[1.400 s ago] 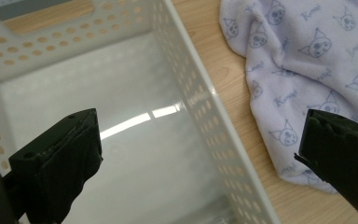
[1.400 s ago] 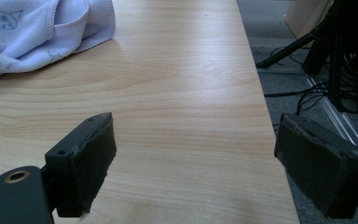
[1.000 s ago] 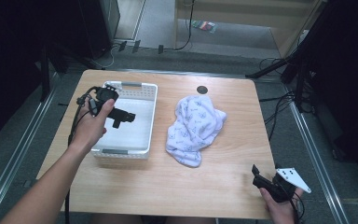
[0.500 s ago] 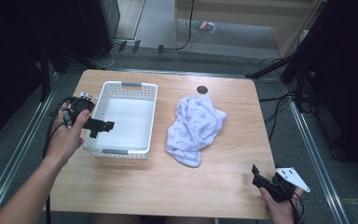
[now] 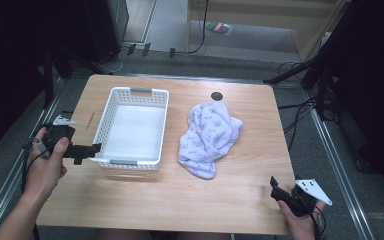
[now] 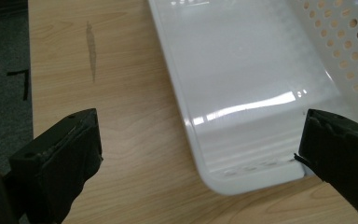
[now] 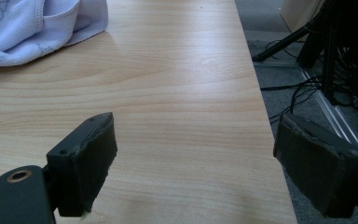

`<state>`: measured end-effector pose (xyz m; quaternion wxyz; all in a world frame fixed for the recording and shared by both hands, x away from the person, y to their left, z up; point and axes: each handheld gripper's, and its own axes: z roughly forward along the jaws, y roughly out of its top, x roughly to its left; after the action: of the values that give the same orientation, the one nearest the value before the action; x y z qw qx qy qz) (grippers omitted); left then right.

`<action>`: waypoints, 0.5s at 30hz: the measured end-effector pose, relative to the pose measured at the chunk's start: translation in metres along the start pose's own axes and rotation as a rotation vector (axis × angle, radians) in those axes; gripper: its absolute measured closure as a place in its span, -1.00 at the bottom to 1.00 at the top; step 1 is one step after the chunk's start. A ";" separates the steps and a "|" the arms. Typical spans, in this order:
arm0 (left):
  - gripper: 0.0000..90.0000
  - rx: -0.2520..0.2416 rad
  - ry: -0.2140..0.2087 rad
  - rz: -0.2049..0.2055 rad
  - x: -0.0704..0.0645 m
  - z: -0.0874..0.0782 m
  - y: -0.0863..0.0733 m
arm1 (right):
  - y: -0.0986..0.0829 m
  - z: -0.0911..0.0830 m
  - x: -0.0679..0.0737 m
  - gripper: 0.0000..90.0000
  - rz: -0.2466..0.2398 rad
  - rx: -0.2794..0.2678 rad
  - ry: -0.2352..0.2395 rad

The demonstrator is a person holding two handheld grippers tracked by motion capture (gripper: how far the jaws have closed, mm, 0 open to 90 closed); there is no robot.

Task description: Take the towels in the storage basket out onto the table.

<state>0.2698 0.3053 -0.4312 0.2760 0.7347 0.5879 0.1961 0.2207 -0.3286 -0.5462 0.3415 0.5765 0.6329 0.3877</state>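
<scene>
A white perforated basket (image 5: pixel 104 122) stands empty on the left half of the wooden table (image 5: pixel 180 190). To its right lies a crumpled pale lilac cloth (image 5: pixel 210 137) with a small print; its edge (image 7: pixel 37 23) shows at the upper left of the right gripper view. My left gripper (image 5: pixel 82 149) is at the basket's near left corner, open, and that corner (image 6: pixel 242 116) lies between its wide jaws (image 6: pixel 198 130). My right gripper (image 5: pixel 276 187) rests near the table's front right corner, open (image 7: pixel 196 128) over bare wood, well clear of the cloth.
A small black round mark (image 5: pixel 217 96) sits near the table's far edge. A grey streak (image 6: pixel 91 46) marks the wood left of the basket. The table's right edge (image 7: pixel 261 116) drops to a floor with cables and metal rails.
My left hand has drawn its gripper back from above the basket, leftward and toward me, to the basket's near left corner. The right gripper, cloth and basket have stayed put.
</scene>
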 end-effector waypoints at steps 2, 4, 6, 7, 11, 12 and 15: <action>-1.00 -0.013 0.015 -0.005 0.004 -0.003 -0.009 | 0.000 0.000 0.000 -0.70 0.001 0.000 -0.001; -1.00 -0.024 0.012 -0.024 0.009 -0.007 -0.018 | 0.000 0.000 0.000 -0.70 0.003 -0.002 -0.002; -1.00 -0.035 0.014 -0.035 0.014 -0.010 -0.027 | 0.000 0.000 0.000 -0.70 0.003 -0.002 -0.002; -1.00 -0.034 0.015 -0.039 0.017 -0.012 -0.031 | 0.000 0.000 0.000 -0.70 0.002 0.000 -0.003; -1.00 -0.047 0.023 -0.056 0.025 -0.016 -0.049 | 0.000 0.000 0.000 -0.70 0.001 0.005 -0.007; -1.00 -0.048 0.024 -0.060 0.026 -0.015 -0.054 | 0.000 0.000 0.000 -0.70 0.001 0.005 -0.007; -1.00 -0.063 0.027 -0.075 0.030 -0.012 -0.071 | 0.000 0.000 0.000 -0.70 0.000 0.004 -0.009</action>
<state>0.2161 0.3475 -0.4683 0.2984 0.7003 0.6123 0.2137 0.2208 -0.3282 -0.5462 0.3432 0.5791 0.6321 0.3839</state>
